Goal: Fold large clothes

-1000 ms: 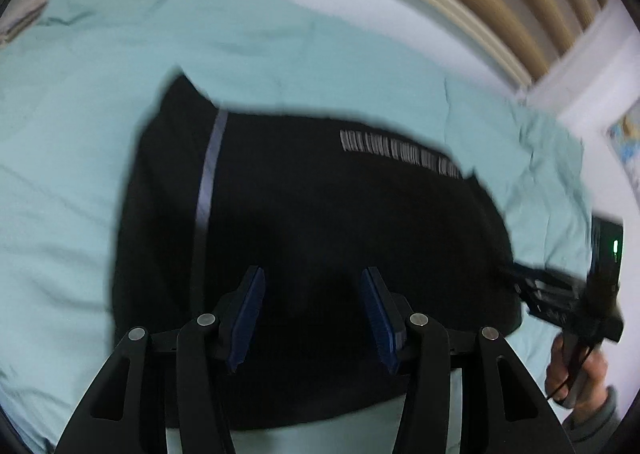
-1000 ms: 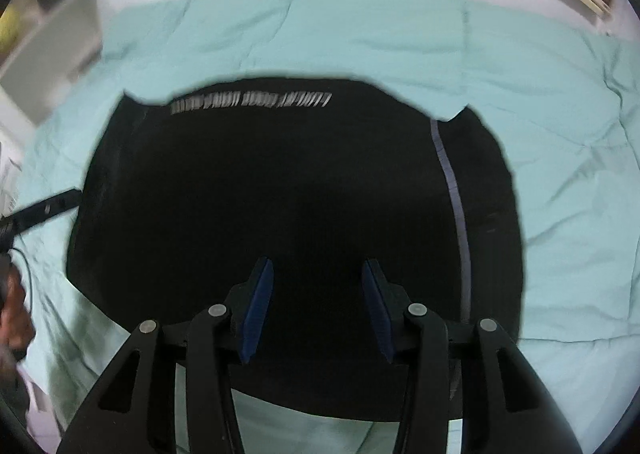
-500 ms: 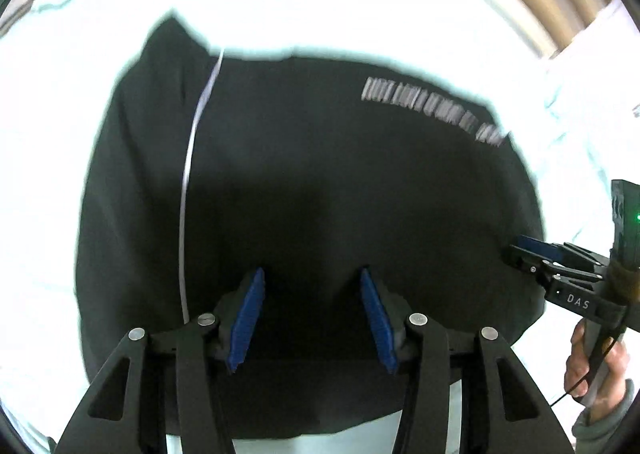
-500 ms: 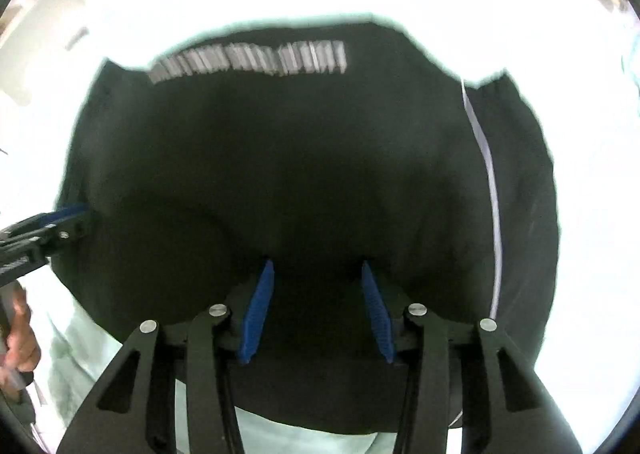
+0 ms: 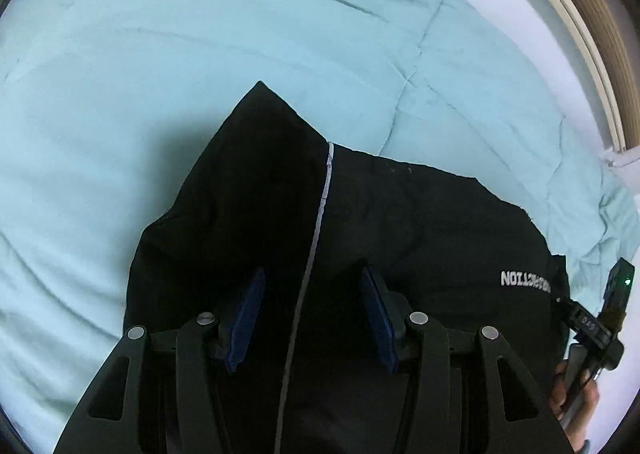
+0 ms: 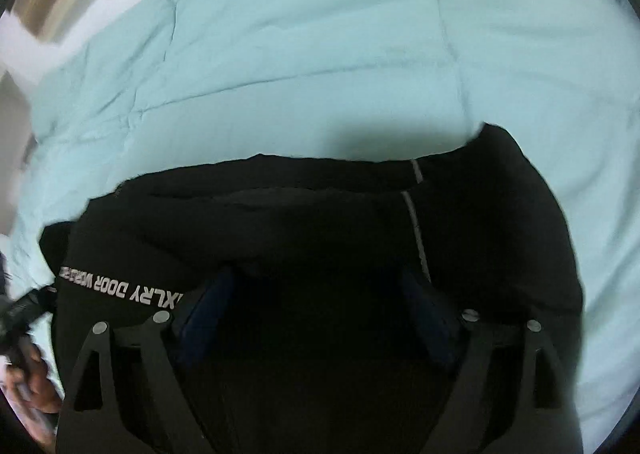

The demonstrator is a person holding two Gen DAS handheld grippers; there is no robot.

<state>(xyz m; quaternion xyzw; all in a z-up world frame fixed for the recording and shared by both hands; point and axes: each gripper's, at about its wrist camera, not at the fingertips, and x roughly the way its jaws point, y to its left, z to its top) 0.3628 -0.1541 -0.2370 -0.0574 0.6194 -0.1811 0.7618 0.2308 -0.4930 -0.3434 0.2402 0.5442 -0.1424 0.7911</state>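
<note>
Lying across the lower half of both frames, the black garment (image 5: 420,238) rests on the teal quilt (image 5: 200,53). Left gripper (image 5: 312,318) and right gripper (image 6: 320,318) hover over it, jaws spread, grasping nothing.

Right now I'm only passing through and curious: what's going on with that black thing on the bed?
A person is folding a black garment on a teal quilt, with a handheld claw in each hand. The left claw and right claw are both open, low over the cloth, gripping nothing. The garment's lettered edge is turned over near the right claw, so a fold seems underway.
</note>
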